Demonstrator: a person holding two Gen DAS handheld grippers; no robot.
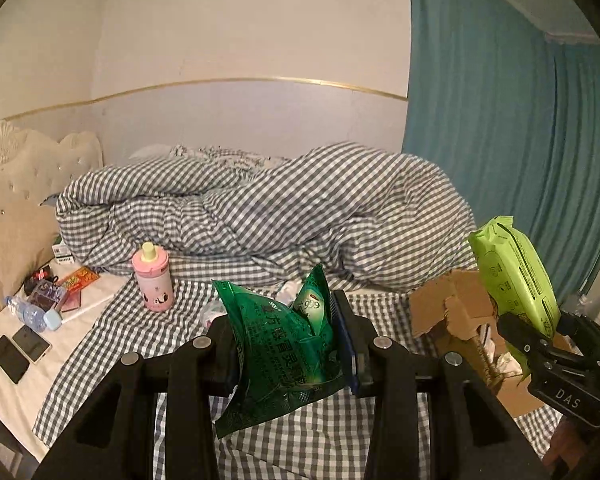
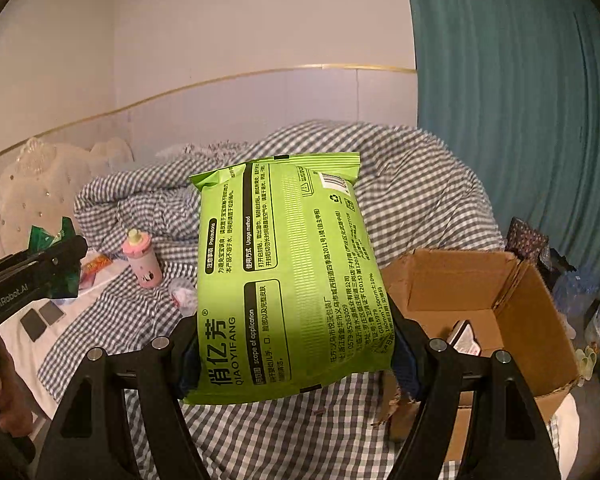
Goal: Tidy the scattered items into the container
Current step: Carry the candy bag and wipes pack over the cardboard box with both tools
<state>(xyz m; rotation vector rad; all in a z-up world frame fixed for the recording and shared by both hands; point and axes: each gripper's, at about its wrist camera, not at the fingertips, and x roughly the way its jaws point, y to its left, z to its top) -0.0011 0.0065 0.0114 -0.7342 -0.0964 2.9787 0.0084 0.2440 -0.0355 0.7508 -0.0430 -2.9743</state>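
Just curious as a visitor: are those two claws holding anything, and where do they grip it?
Left gripper pinches a dark green packet mid-body; right gripper clamps a lime wipes pack across its lower end.

My right claw's lime-green plastic wet-wipe pack (image 2: 288, 280) blocks the middle of the right wrist view, hiding the grey-and-white checked bedding (image 2: 420, 168) behind it and the near left wall of the open brown cardboard box (image 2: 532, 320). The box's contents are mostly out of sight; I can make out only one small packet (image 2: 466, 338) inside, its print too small to read. From my left wrist, the dark green foil pouch (image 1: 276, 344) covers my left claw's left finger, and the small items beside the cream tufted headboard (image 1: 16, 200) are too blurred to name.
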